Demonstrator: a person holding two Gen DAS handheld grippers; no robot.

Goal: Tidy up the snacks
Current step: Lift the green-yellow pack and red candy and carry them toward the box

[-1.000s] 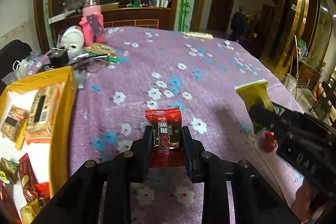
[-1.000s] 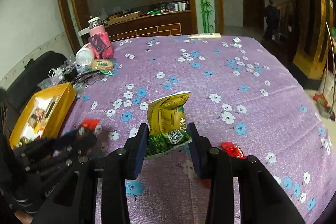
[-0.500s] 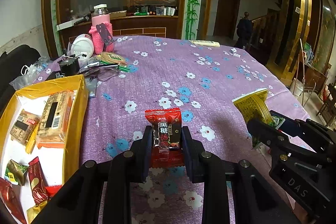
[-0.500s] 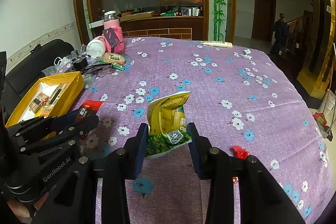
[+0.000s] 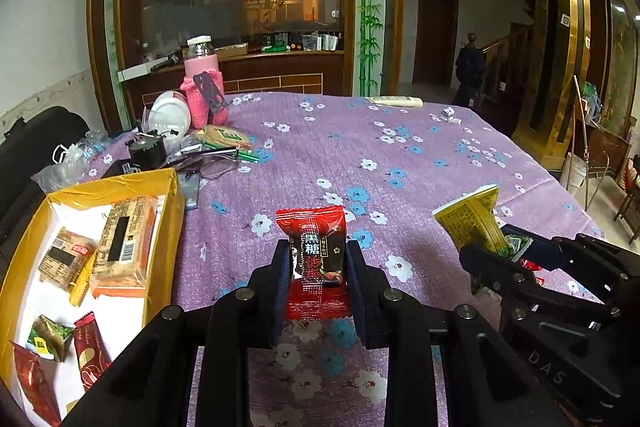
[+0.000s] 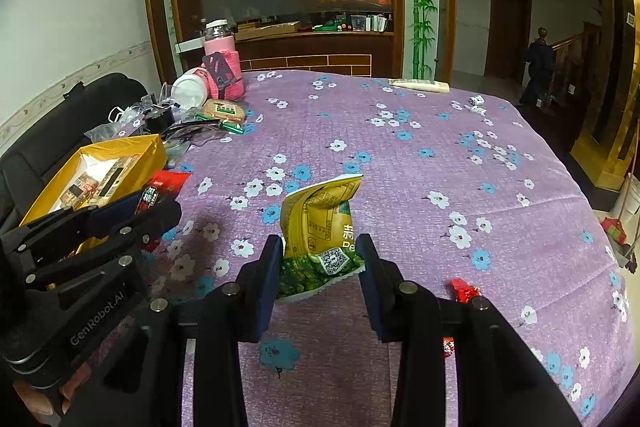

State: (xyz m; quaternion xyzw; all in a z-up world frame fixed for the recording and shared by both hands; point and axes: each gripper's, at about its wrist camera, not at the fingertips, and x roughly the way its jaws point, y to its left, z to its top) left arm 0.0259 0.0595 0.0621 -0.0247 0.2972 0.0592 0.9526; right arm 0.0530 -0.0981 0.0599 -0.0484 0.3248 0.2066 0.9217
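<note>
Yellow box (image 5: 168,195): stood at the table's left edge, wrapped snacks lying inside.
Left gripper (image 5: 318,267): fingers pinched a red candy packet (image 5: 316,255), upright above the purple flowered tablecloth (image 5: 360,147), just right of the box.
Right gripper (image 6: 320,263): fingers clamped a yellow-green snack bag (image 6: 320,223) by its lower end.
Small red candy (image 6: 464,291): lay on the cloth just right of the right gripper.

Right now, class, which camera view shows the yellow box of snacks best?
The left wrist view: the yellow box lies close at the left, its inside open with several wrapped snacks visible. In the right wrist view the same box sits farther off, partly hidden behind the left tool.
</note>
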